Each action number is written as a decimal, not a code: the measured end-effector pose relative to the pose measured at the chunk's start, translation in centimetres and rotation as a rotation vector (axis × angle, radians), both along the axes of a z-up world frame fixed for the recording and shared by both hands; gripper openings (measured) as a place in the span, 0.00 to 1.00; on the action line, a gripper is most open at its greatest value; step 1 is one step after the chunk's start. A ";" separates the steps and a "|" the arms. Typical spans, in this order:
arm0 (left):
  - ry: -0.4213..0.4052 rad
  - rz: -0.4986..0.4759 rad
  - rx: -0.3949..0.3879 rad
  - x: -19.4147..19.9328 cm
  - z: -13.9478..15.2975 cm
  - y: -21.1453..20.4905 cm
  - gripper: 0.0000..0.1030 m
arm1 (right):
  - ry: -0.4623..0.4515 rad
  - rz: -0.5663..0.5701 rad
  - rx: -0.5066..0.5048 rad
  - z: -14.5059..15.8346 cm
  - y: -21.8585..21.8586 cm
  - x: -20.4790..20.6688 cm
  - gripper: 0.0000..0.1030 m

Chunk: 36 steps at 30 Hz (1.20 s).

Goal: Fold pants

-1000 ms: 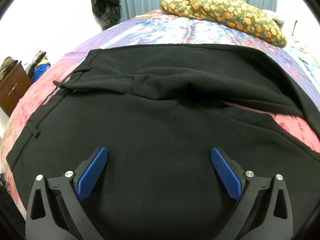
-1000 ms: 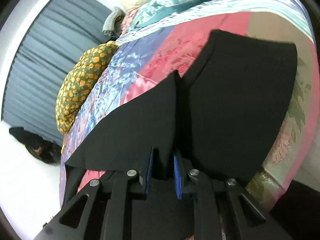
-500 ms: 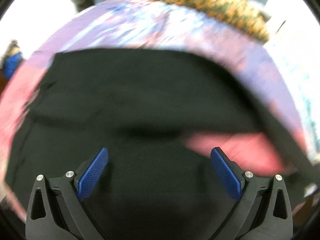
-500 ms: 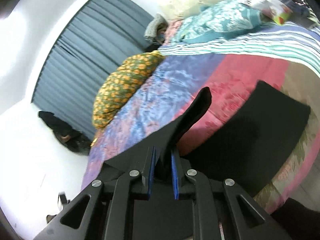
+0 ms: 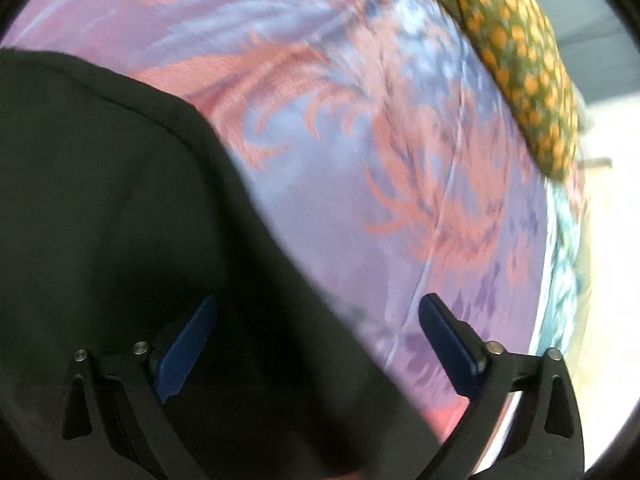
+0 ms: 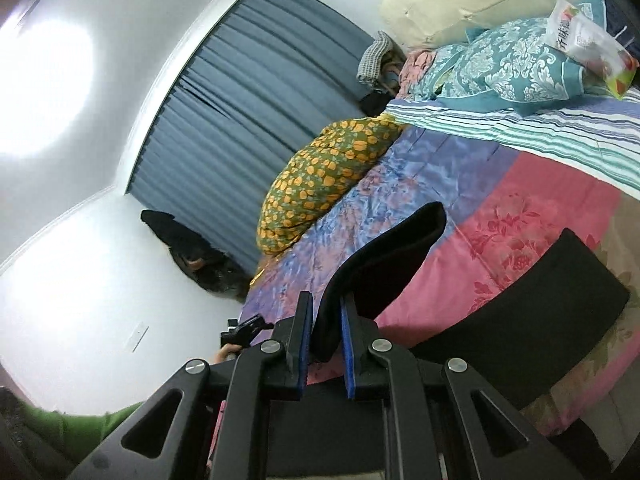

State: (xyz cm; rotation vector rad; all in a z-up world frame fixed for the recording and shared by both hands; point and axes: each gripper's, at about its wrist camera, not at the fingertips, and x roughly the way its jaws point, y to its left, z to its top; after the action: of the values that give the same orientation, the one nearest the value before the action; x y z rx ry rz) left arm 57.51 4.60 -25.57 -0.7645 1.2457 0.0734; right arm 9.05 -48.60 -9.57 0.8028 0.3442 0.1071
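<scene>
While the black pants [image 6: 520, 320] lie across a bed, one part of them is raised off the cover in the right gripper [image 6: 324, 344]. Its blue-padded fingers [image 6: 349, 350] are pressed together on a fold of the black cloth, which rises from between them as a curved flap and ends in a rounded tip above the quilt. The rest of the garment lies flat further right, over the pink band of the quilt [image 6: 532, 216] and reaching near the bed's edge.

In the left wrist view, the pants [image 5: 120, 220] fill the lower left, blurred, with a stitched edge running diagonally over the purple and pink patterned quilt [image 5: 380, 160]. The left gripper [image 5: 318, 324] hovers above that edge with its fingers [image 5: 188, 344] wide apart and closing; the cloth edge lies beneath the gap, but neither pad presses on it. One finger is over black fabric, the other over bare quilt.

Further out, an olive cushion with orange spots [image 6: 320, 184] rests on the far side of the bed. Beyond it is a teal patterned pillow [image 6: 516, 68] with a plastic packet [image 6: 588, 46] on top, over a striped sheet [image 6: 540, 128]. Grey-blue curtains [image 6: 248, 100] cover the far wall, and dark clothing [image 6: 188, 252] hangs on the white wall beside them. A green sleeve [image 6: 76, 428] shows at the lower left of the right wrist view.
</scene>
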 end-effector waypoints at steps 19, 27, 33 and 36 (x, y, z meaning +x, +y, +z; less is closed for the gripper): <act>-0.173 -0.026 0.178 -32.0 4.6 2.7 0.10 | 0.451 -0.025 -0.127 -8.0 -12.1 6.0 0.13; -0.174 -0.067 0.238 -33.0 3.3 0.6 0.09 | 0.643 -0.061 -0.197 -11.7 -13.9 3.5 0.05; -0.174 -0.058 0.221 -32.9 3.1 1.8 0.09 | 0.633 -0.075 -0.197 -10.8 -14.0 2.3 0.43; -0.178 -0.070 0.231 -33.0 3.0 1.5 0.09 | 0.572 -0.080 -0.126 -10.6 -14.8 1.2 0.61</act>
State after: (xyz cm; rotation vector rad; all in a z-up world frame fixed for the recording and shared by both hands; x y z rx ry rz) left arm 24.47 6.10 -22.56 -0.5156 1.0721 0.0883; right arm 10.29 -63.42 -20.21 0.7106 0.8489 -0.2235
